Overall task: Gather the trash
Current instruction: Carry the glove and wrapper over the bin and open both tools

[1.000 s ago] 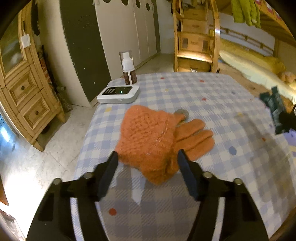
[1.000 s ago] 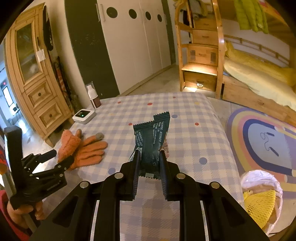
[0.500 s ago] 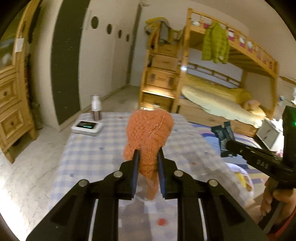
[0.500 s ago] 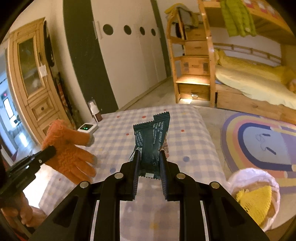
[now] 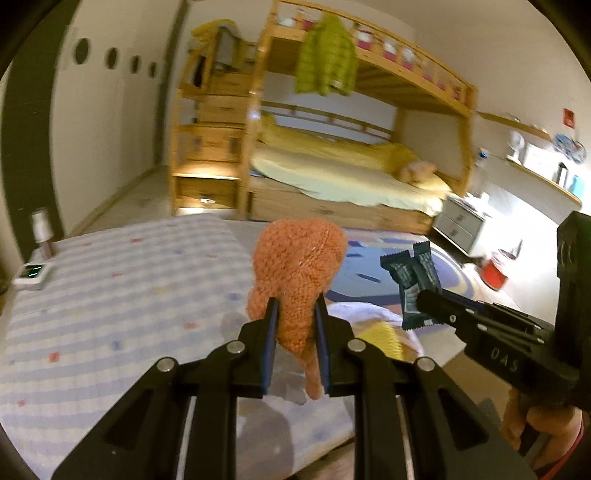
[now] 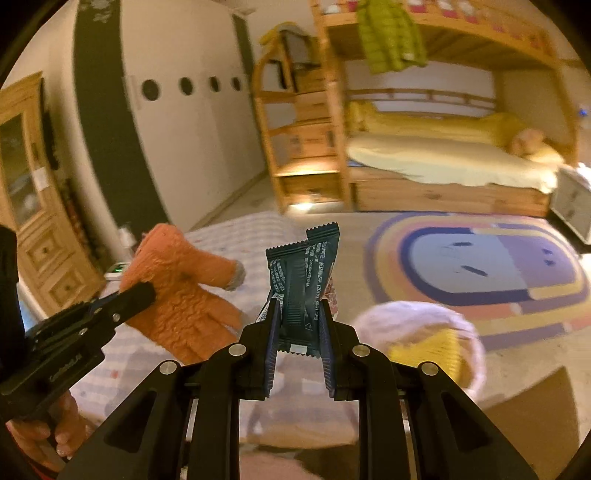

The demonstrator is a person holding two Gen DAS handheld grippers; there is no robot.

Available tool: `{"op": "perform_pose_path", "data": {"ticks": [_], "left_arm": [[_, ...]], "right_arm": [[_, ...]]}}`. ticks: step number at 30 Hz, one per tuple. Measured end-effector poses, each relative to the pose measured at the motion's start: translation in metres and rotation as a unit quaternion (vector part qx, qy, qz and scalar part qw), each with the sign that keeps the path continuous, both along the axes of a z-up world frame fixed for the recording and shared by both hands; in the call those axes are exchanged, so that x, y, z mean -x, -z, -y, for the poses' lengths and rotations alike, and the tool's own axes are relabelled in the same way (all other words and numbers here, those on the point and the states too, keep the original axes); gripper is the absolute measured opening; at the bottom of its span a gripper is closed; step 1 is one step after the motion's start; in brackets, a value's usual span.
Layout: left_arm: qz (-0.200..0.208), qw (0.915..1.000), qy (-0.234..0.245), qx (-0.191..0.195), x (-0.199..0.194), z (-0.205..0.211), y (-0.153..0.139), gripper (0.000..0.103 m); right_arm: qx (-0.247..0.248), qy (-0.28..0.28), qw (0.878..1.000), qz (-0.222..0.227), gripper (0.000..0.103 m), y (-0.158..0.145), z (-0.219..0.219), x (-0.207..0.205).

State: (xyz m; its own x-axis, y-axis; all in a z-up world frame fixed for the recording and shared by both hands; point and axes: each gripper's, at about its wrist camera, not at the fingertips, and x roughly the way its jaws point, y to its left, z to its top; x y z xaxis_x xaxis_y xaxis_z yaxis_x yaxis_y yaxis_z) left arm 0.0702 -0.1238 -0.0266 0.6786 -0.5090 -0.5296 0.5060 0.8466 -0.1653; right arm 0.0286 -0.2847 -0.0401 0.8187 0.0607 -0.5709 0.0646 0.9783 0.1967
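Gripping a knitted orange glove point(image 5: 295, 273), the left gripper point(image 5: 294, 325) had its two pads pressed into the wool on either side, with the cuff end bunched above the jaws and one finger of the glove dangling below them. Glove was off the table and held over its right edge in the left wrist view. Right gripper point(image 6: 298, 321) was clamped on two dark green snack wrappers point(image 6: 303, 280) standing upright between its pads, one overlapping the other, printed text facing the camera. A lighter, patterned scrap showed just behind them; could not tell what it was.

Checked tablecloth point(image 5: 110, 295) lay to the left in the left wrist view, blurred. At its far left corner sat a small white device with a green display point(image 5: 32, 274), and a white-capped bottle point(image 5: 42, 230) stood just beside it.

White bag point(image 6: 417, 332) sat on the floor below and to the right of the right gripper, open, with something yellow inside point(image 6: 432, 350). Round multicoloured rug point(image 6: 476, 269) lay beyond it. Wooden bunk bed point(image 6: 443, 155) stood along the far wall, a green jacket point(image 6: 388, 33) hanging from its upper rail.

Person's fingers point(image 5: 546, 428) were wrapped round the right gripper's handle at the near right.
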Motion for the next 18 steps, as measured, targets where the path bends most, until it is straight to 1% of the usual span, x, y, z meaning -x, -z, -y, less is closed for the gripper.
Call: {"op": "perform_pose_path", "data": {"ticks": [1, 4, 7, 10, 14, 16, 17, 18], "left_arm": [[-0.004, 0.9999, 0.015, -0.002, -0.002, 0.017, 0.004, 0.017], [-0.014, 0.9992, 0.037, -0.013, -0.008, 0.047, 0.013, 0.017], [-0.024, 0.9975, 0.06, -0.027, -0.015, 0.081, 0.024, 0.017], [-0.031, 0.9959, 0.075, -0.04, -0.025, 0.104, 0.032, 0.018], [-0.039, 0.994, 0.088, -0.053, -0.041, 0.135, 0.042, 0.018], [-0.05, 0.9929, 0.094, -0.052, -0.051, 0.146, 0.045, 0.02], [-0.049, 0.9929, 0.094, -0.053, -0.054, 0.149, 0.044, 0.02], [-0.046, 0.993, 0.094, -0.055, -0.056, 0.153, 0.044, 0.024]], "right_arm": [[0.005, 0.014, 1.0, -0.003, 0.021, 0.002, 0.01, 0.004], [0.011, 0.047, 0.999, -0.014, 0.021, 0.012, 0.034, 0.009], [0.007, 0.074, 0.997, -0.029, 0.021, 0.024, 0.056, 0.011], [0.002, 0.091, 0.995, -0.042, 0.021, 0.037, 0.076, 0.009], [-0.014, 0.107, 0.992, -0.064, 0.021, 0.062, 0.101, -0.002], [-0.023, 0.11, 0.991, -0.071, 0.021, 0.071, 0.11, -0.005], [-0.029, 0.114, 0.99, -0.076, 0.022, 0.077, 0.115, -0.008], [-0.035, 0.117, 0.989, -0.078, 0.024, 0.082, 0.12, -0.01]]}}
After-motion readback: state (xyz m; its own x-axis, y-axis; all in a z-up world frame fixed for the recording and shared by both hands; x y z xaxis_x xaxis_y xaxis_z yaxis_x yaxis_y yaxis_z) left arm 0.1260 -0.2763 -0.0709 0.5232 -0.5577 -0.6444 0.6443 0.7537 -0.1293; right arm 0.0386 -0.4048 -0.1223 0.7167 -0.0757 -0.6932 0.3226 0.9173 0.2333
